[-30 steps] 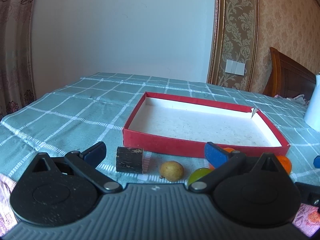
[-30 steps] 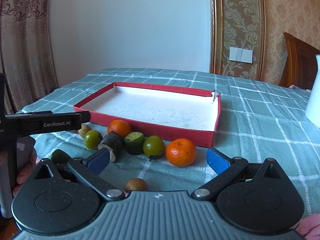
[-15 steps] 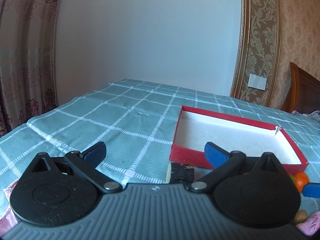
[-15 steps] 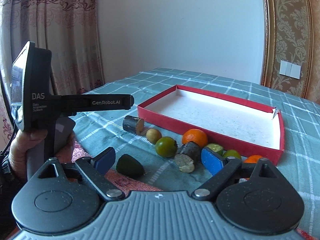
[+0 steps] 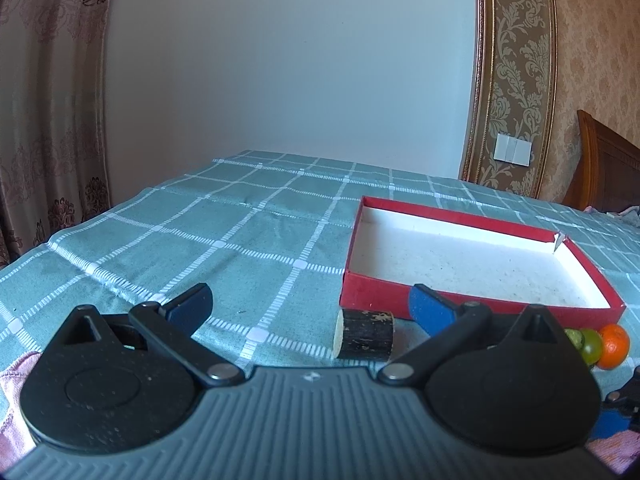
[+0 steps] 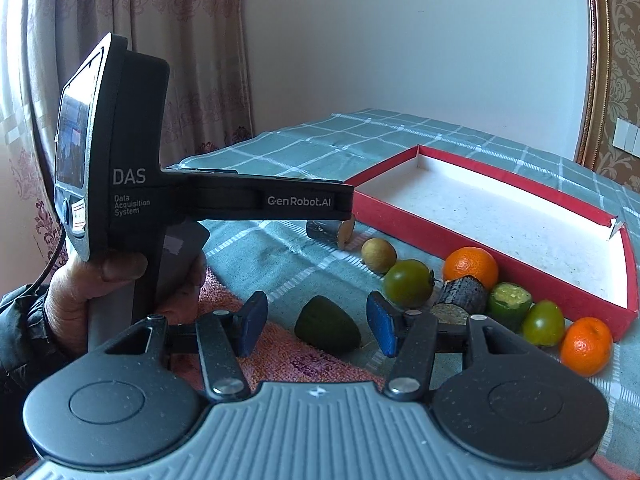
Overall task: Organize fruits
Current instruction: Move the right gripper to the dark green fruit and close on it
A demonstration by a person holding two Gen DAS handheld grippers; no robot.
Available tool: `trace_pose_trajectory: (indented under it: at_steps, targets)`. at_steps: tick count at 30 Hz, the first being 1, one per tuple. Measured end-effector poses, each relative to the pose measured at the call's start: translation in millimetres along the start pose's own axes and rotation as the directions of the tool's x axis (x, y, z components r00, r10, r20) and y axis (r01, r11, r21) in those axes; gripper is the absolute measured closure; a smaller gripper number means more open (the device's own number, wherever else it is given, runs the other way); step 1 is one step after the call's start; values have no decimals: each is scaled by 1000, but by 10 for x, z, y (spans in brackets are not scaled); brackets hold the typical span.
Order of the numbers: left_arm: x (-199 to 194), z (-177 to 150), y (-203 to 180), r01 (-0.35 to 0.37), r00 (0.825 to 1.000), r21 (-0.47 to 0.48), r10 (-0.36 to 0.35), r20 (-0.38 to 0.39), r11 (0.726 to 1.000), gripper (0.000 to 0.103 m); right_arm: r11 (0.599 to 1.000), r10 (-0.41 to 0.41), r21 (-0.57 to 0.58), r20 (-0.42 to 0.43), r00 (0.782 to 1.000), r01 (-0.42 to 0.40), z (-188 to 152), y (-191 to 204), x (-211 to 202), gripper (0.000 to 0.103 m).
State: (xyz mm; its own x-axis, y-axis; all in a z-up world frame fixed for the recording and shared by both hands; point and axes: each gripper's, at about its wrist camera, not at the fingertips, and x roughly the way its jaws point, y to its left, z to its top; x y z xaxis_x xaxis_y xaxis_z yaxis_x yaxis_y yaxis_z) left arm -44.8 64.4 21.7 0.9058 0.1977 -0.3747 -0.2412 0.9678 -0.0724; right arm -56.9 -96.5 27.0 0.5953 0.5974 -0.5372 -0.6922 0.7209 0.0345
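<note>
In the right wrist view my right gripper (image 6: 316,322) is closing, its blue pads on either side of a dark green fruit (image 6: 326,330) with a gap still showing on both sides. Along the near wall of the red tray (image 6: 624,280) lies a row of fruit: a small tan fruit (image 6: 378,255), a green tomato (image 6: 408,282), an orange (image 6: 471,266), a cut green fruit (image 6: 510,300) and a second orange (image 6: 586,346). My left gripper (image 5: 310,308) stands open and holds nothing, with a dark log piece (image 5: 364,334) just beyond it and the tray (image 5: 376,292) to the right.
A hand (image 6: 80,300) holds the left gripper's body (image 6: 120,184) at the left of the right wrist view. A second dark log piece (image 6: 462,296) lies among the fruit. A pink towel (image 6: 280,344) covers the checked cloth under the dark green fruit. Curtains hang at the left.
The right wrist view has swung left and its jaws have narrowed; the dark green fruit now sits between them. The left wrist view has panned left, so the tray sits further right.
</note>
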Motion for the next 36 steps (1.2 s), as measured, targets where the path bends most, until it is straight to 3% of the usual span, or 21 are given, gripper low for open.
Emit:
trace_pose_trajectory:
  at_steps: [2,10,11,12,22,36]
  targets:
    - [9,0,10,2,1000,-9,-2,-6,1000,0,1000,0,-7,-7,1000,0,-5,10,32,54]
    - [35,2,4,12,1000,-3,-12,-11,1000,0,1000,-9,16,-52,999,10,-77,-72,212,55]
    - [42,5,-3,13,1000,2,-13,-12,1000,0,1000,-4,24,-56,998,5,-99,-92,231,63]
    - [46,8,-8,13,1000,6,-13,-12,1000,0,999,2,33,-56,998,0,-112,-107,241,63]
    - [221,45,-148,6,996,69,0,-87,998,0,998,-12,56,-27,1000,13,-142,-151,205,64]
    - [305,69,-91,-5,992,16,7,-128,1000,0,998,-18,54,-25,1000,19,-153,-160,202,65]
